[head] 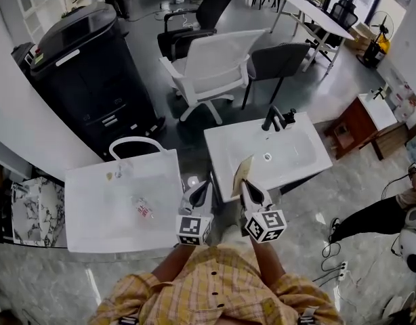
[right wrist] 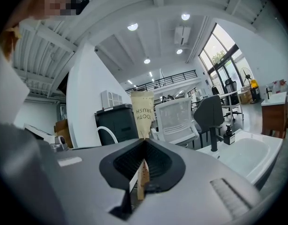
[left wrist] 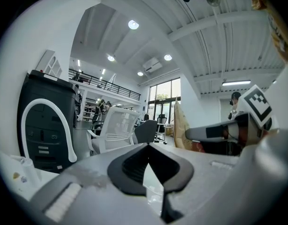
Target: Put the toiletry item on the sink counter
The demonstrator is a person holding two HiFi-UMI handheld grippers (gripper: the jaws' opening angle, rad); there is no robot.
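Pinching the lower end of a flat tan kraft-paper toothbrush packet [right wrist: 142,108], the right hand-held gripper [right wrist: 145,142] holds it upright. Only the right gripper view shows its dark "TOOTH BRUSH" lettering. Only the head view places the packet over the near left corner of the white sink tabletop [head: 299,164]. The left hand-held gripper [left wrist: 147,145] has its jaws pressed together, empty.

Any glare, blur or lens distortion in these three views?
Head view: sharp, evenly lit, straight lines bow near edges, light streaks glare on the floor. Left gripper view: strong fisheye, black corners, ceiling lights blown out. Right gripper view: same fisheye, windows overexposed, toothbrush packet print legible.
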